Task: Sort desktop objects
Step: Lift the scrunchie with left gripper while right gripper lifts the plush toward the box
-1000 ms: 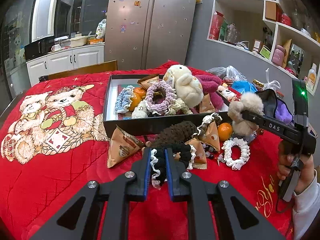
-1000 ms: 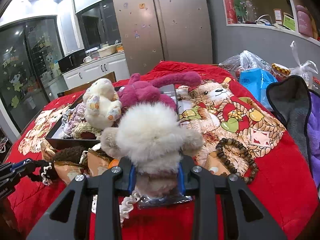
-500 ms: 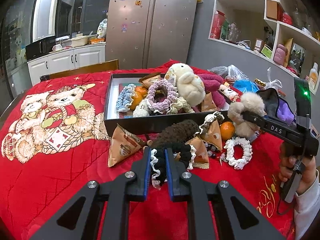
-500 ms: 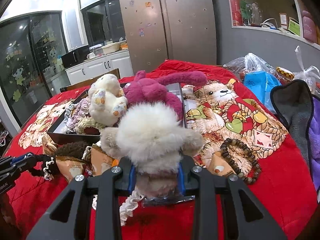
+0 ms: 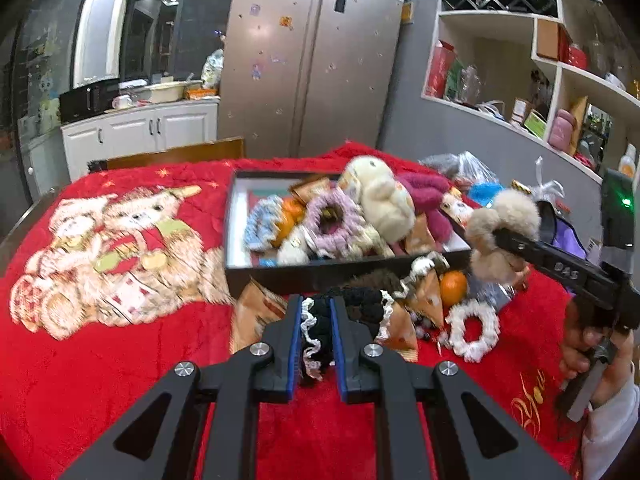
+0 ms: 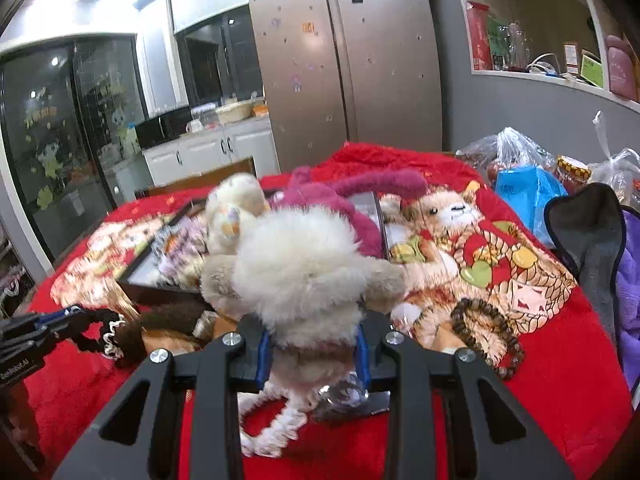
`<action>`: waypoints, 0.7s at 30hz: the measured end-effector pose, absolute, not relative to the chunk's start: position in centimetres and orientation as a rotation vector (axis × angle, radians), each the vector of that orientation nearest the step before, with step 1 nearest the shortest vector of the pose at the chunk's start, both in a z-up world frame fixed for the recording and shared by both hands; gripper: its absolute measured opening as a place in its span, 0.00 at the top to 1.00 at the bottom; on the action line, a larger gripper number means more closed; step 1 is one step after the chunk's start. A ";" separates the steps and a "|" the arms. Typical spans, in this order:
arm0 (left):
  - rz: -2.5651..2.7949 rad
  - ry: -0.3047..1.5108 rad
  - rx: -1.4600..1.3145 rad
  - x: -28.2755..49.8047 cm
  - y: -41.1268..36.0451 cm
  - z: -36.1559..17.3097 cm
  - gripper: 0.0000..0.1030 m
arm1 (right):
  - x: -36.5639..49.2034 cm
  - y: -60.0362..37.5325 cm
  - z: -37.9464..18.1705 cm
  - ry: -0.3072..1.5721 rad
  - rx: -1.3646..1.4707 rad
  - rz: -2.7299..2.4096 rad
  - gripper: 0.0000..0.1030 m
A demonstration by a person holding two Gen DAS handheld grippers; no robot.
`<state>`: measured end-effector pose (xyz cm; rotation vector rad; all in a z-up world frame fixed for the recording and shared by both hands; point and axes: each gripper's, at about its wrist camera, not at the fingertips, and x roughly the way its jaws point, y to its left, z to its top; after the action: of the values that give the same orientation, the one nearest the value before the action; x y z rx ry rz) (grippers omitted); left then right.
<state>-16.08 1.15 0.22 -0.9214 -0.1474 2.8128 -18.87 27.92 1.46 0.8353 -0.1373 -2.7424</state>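
A: From the left wrist, what is in the jaws?

B: The left gripper (image 5: pixel 314 340) has its jaws narrow, pinching a black scrunchie (image 5: pixel 320 320) with white lace trim, just in front of the black tray (image 5: pixel 256 270). The scrunchie's loop runs away from the camera toward the tray. To the right of the tray, the right gripper (image 5: pixel 494 238) clamps a fluffy beige plush (image 5: pixel 500 236); its arm reads "DAS", I think, blurred. A hand (image 5: pixel 588 344) holds its grip.

A: Anything only this view shows?

B: An orange (image 5: pixel 452 288) and a white scrunchie (image 5: pixel 474 330) right of the tray's front corner.

A: And the right wrist?

B: The same plush (image 6: pixel 308 276) fills the middle, jaws closed on its lower part, upright, in front of the tray (image 6: pixel 160 284). Only here: a wooden bead bracelet (image 6: pixel 492 336) right of the tray on the red blanket (image 6: pixel 540 400). Left of the tray, the left gripper (image 6: pixel 86 318) shows lettering too blurred to read.
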 end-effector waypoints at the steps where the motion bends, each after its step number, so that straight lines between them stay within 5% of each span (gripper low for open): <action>1: 2.819 -0.153 -0.915 -16.3 0.9 0.7 0.86 | -18.9 27.9 1.9 -0.147 0.823 -2.745 0.68; 21: 2.893 -0.144 -0.998 -32.4 -2.3 3.7 0.86 | -31.0 18.9 7.6 -0.144 0.843 -2.624 0.68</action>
<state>-32.44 -2.32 3.72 -0.9976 -0.1439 2.8927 -30.98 18.91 7.65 0.8434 -0.1439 -2.6237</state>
